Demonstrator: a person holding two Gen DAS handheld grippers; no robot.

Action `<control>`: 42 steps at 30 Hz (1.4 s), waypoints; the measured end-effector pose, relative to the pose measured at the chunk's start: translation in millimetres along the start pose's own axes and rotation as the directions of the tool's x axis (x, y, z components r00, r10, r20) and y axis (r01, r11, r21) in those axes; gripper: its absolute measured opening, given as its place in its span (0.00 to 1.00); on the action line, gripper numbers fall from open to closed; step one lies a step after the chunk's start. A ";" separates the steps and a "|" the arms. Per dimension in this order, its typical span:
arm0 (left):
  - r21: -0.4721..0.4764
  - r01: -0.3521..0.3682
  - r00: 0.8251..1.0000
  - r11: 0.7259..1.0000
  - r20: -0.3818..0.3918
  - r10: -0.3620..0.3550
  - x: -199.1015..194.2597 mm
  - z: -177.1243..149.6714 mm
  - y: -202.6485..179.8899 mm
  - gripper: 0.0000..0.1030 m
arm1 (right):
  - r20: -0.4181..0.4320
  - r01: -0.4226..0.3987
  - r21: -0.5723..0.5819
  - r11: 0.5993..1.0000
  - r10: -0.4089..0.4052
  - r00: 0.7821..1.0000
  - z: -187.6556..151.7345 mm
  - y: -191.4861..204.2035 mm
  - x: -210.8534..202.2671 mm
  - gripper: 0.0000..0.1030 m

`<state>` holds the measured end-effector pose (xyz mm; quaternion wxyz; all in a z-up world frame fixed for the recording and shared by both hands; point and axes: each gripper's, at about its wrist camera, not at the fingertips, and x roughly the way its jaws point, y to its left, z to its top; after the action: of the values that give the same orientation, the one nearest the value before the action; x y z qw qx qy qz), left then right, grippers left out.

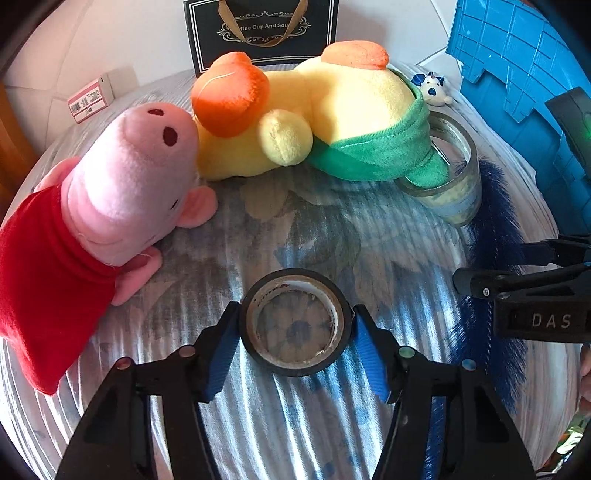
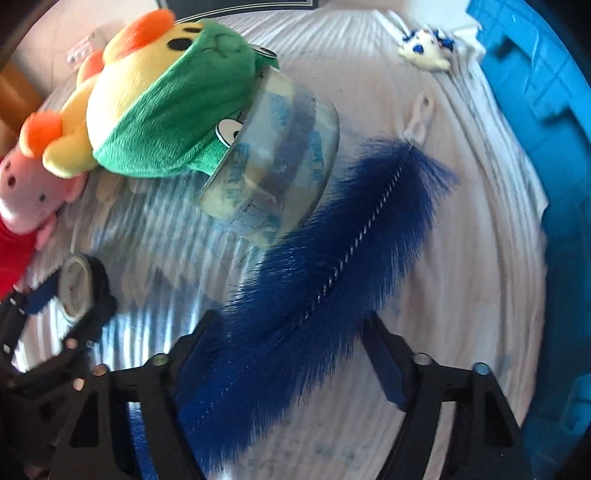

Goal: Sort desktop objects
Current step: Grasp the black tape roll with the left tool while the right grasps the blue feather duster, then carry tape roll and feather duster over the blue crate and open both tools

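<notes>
My left gripper (image 1: 295, 325) is shut on a black tape roll (image 1: 295, 282) just above the patterned cloth; the roll also shows in the right wrist view (image 2: 79, 286). My right gripper (image 2: 291, 339) is open, its fingers on either side of a blue bottle brush (image 2: 332, 258) lying on the cloth. A pink pig plush in red (image 1: 122, 192) lies at left. A yellow plush with a green hood (image 1: 332, 122) lies behind, its head against a clear tape roll (image 2: 273, 162).
A blue plastic crate (image 1: 517, 74) stands at the right, also in the right wrist view (image 2: 546, 110). A black gift bag (image 1: 262, 29) and a pink box (image 1: 90, 98) are at the back. A small white-blue plush (image 2: 424, 50) lies near the crate.
</notes>
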<state>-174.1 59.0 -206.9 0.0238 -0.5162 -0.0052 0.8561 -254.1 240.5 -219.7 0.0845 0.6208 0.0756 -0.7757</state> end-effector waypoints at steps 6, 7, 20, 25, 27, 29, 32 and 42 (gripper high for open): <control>-0.003 -0.010 1.000 1.000 0.029 0.010 -15.8 2.7 0.7 0.56 | 0.025 -0.059 0.063 0.996 0.057 0.998 -7.1 -23.9 -14.1 0.27; 0.001 -0.010 0.999 1.000 0.044 0.010 -21.8 4.4 0.0 0.56 | 0.030 -0.075 0.075 0.994 0.073 0.997 -9.3 -28.8 -17.9 0.26; 0.033 -0.010 0.988 0.999 0.155 0.004 -87.7 0.8 -14.6 0.55 | 0.169 -0.132 0.120 0.984 0.111 0.979 -50.2 -56.0 -91.5 0.18; 0.037 -0.001 0.980 0.999 0.198 -0.006 -110.1 -0.4 -24.0 0.55 | 0.253 -0.130 0.090 0.987 0.104 0.962 -61.6 -53.7 -108.0 0.18; 0.049 0.000 0.977 0.999 0.214 -0.010 -117.3 0.6 -27.4 0.55 | 0.271 -0.138 0.077 0.987 0.112 0.956 -62.8 -47.8 -115.9 0.18; 0.052 0.008 0.974 0.999 0.225 -0.020 -124.9 0.9 -30.9 0.55 | 0.284 -0.142 0.074 0.987 0.116 0.952 -64.1 -45.2 -119.6 0.18; 0.066 0.015 0.969 0.998 0.247 -0.031 -137.8 2.4 -36.4 0.55 | 0.335 -0.152 0.063 0.986 0.123 0.934 -73.4 -46.3 -137.3 0.18; 0.130 0.056 0.906 0.990 0.411 -0.105 -206.8 44.7 -75.6 0.55 | 0.591 -0.147 0.008 0.989 0.114 0.799 -79.9 -63.6 -259.6 0.18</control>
<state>-114.6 125.6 -0.9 0.0870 -0.3190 0.0179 0.9436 -136.7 329.9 17.1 0.1403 0.3557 -0.0180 -0.9238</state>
